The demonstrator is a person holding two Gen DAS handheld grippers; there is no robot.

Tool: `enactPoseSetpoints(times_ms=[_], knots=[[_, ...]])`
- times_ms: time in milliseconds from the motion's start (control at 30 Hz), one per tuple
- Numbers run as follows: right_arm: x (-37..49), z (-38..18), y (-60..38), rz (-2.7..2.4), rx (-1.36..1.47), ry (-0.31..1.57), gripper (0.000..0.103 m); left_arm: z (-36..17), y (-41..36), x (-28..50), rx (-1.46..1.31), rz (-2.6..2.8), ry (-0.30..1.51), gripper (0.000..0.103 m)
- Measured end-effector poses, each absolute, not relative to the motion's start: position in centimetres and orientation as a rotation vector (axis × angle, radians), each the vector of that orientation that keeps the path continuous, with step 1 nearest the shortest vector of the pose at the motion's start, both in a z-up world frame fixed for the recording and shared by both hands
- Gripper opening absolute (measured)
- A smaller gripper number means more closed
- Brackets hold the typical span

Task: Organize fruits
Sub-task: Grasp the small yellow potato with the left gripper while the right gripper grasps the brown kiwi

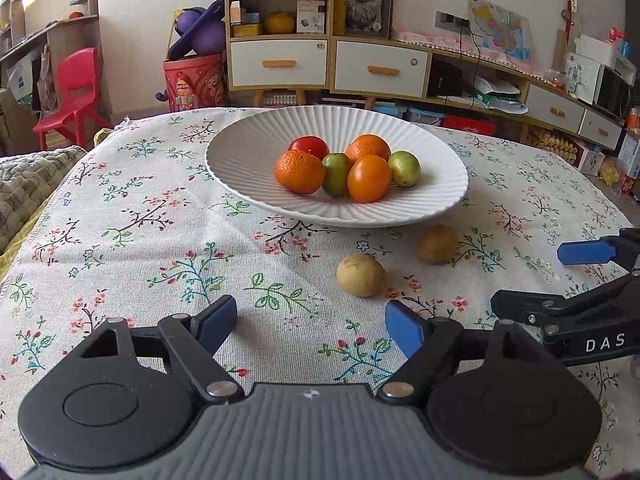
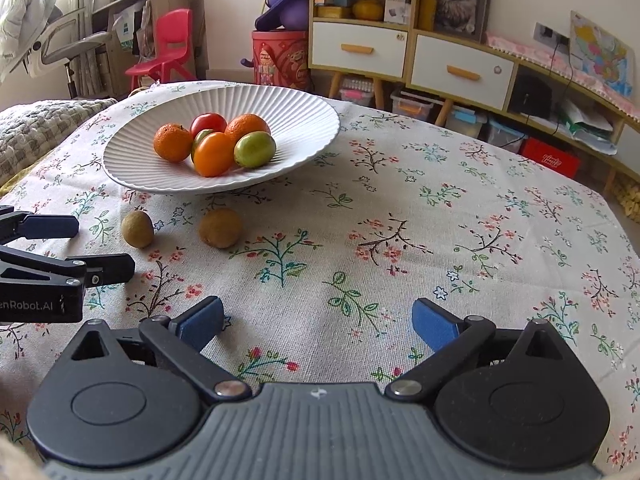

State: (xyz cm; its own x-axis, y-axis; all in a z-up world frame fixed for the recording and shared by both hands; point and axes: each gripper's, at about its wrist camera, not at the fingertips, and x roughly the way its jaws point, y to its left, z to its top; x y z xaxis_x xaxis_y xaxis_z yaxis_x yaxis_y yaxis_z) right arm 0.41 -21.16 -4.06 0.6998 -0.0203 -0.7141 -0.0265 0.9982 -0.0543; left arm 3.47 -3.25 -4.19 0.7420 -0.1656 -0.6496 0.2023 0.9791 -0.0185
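A white ribbed plate (image 1: 248,160) (image 2: 132,172) stands on the floral tablecloth and holds several fruits: two oranges (image 1: 300,171), a red tomato (image 1: 308,146), an orange tomato (image 1: 369,178) and two green fruits (image 1: 405,168). Two brown kiwis lie on the cloth in front of the plate: one nearer (image 1: 361,274) (image 2: 137,229), one farther right (image 1: 437,244) (image 2: 220,227). My left gripper (image 1: 310,328) is open and empty, just short of the nearer kiwi. My right gripper (image 2: 318,322) is open and empty, to the right of both kiwis.
The table's far edge runs behind the plate. Beyond it stand a cabinet with drawers (image 1: 328,64), a red bin (image 1: 196,82) and a red chair (image 1: 74,92). A quilted cushion (image 1: 28,184) lies off the table's left edge.
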Motion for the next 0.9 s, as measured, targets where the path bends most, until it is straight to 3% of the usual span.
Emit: enactPoseSetpoints(times_ms=[333, 433, 700, 900], knots=[[0.8, -4.1, -21.1, -0.001, -0.051, 0.794, 0.101, -3.8, -4.1, 4.4, 0.019, -0.253, 0.7, 0.03], [1.0, -4.0, -20.9, 0.0, -0.054, 0.793, 0.1, -3.8, -4.1, 4.6, 0.006, -0.272, 0.708, 0.012], [1.7, -4.0, -20.0, 0.022, -0.064, 0.792, 0.097, -3.5, -3.2, 4.5, 0.021, -0.246, 0.715, 0.012], [2.8, -4.0, -19.0, 0.045, -0.051, 0.796, 0.087, -3.3, -1.6, 4.1, 0.001, -0.219, 0.727, 0.012]])
